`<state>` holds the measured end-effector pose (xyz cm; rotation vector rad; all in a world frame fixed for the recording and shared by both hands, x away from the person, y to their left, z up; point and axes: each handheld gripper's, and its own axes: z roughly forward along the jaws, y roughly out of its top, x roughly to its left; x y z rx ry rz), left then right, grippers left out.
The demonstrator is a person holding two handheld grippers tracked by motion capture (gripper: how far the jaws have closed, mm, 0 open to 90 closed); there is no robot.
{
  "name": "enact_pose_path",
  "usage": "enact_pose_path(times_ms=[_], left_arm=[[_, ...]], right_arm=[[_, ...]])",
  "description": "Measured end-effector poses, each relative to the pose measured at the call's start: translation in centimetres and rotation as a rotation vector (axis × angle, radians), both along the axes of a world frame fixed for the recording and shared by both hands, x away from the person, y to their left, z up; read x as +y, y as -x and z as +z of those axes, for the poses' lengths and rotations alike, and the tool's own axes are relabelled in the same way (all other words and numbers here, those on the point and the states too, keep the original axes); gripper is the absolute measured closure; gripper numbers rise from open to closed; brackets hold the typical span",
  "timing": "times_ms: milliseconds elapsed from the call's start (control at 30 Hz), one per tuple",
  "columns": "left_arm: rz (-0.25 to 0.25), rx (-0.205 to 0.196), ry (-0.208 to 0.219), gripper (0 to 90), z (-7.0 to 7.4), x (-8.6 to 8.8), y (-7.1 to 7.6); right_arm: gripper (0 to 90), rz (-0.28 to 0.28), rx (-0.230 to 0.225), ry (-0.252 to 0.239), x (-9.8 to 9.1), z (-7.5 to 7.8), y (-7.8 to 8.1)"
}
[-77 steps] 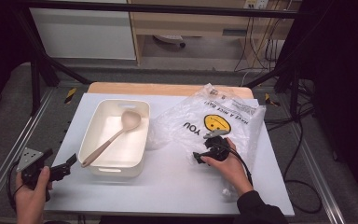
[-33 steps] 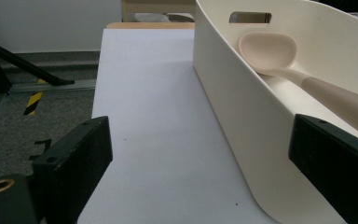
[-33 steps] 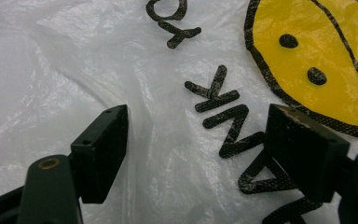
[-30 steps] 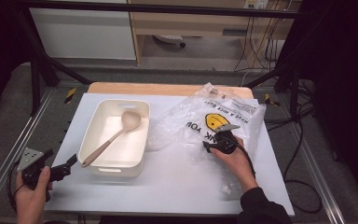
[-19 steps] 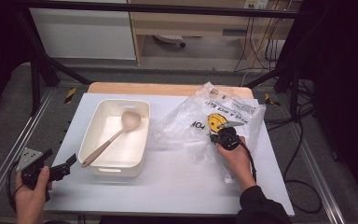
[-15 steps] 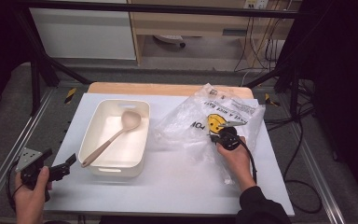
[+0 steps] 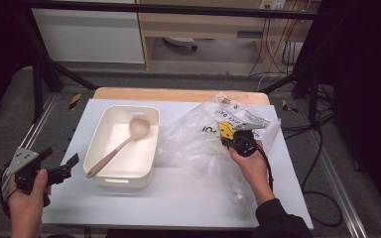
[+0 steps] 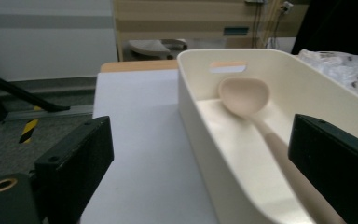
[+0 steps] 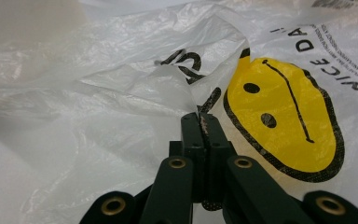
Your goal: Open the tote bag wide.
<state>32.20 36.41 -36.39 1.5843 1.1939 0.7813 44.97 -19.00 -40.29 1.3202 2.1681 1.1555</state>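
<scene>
Right hand-held gripper (image 7: 232,140): I am holding it over the right half of the table, its jaws pressed together and pinching a fold of the plastic bag; in the right gripper view (image 9: 200,122) a thin strip of film is showing between the two black pads. The jaws have just been closing, with the bag film between them.

Plastic bag (image 7: 206,144): It is lying crumpled on the right half of the table, translucent white, with black lettering and a yellow smiley face (image 9: 282,114). In the right gripper view the face is sitting just beside the pinched fold, to its right.

Left hand-held gripper (image 7: 59,168): I am holding it at the near left corner of the table, its jaws spread wide and gripping nothing. In the left gripper view (image 8: 214,154) the two black pads are standing well apart, with the near end of the bin between them farther off.

White plastic bin (image 7: 104,131): It is standing upright on the left half of the table, just beside the bag's left edge.

Ladle (image 7: 124,141): It is lying inside the bin, pale beige, its bowl toward the far end and its handle slanting toward the near left corner.

Table (image 7: 178,198): Its white top is carrying the bin and the bag.
</scene>
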Motion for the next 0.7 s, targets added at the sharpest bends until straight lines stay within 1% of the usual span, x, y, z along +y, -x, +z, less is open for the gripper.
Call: enact_pose_path(times_ms=[100,133,200,267,333,433,533,567,633,667,700], left_arm=[[-0.032,-0.004,-0.012,6.0,0.9,-1.0,-0.1],[-0.043,-0.004,-0.015,5.8,1.1,-1.3,-0.1],[-0.071,0.0,-0.007,5.9,1.6,-2.1,-0.3],[-0.11,0.011,-0.002,5.3,1.8,-2.9,-0.4],[-0.139,0.011,0.008,5.3,2.0,-3.8,-0.4],[-0.182,-0.003,0.0,5.1,2.4,-5.3,-0.4],[-0.212,-0.018,-0.006,5.4,2.6,-6.9,-0.6],[-0.219,-0.017,-0.013,5.4,2.7,-7.5,-0.8],[-0.234,-0.015,-0.016,5.9,2.7,-8.8,-1.0],[-0.241,-0.015,-0.025,6.3,2.7,-9.4,-1.1],[-0.251,-0.012,-0.02,6.4,2.7,-10.0,-1.1]], right_arm=[[90.0,0.003,-0.017,-0.004,0.2,0.7,0.2],[90.0,0.002,-0.019,-0.014,0.2,0.9,0.2],[90.0,0.009,-0.02,-0.022,0.3,1.2,0.3],[90.0,0.018,-0.024,-0.027,0.5,1.3,0.3],[90.0,0.018,-0.025,-0.036,0.6,1.3,0.2],[90.0,0.02,-0.025,-0.046,0.8,1.2,0.2],[90.0,0.03,-0.023,-0.028,1.2,1.0,0.3],[90.0,0.031,-0.021,-0.02,1.3,1.0,0.3],[90.0,0.034,-0.013,-0.02,1.3,0.9,0.4],[90.0,0.039,-0.015,-0.017,1.4,0.9,0.4],[90.0,0.04,-0.015,-0.019,1.4,0.9,0.5]])
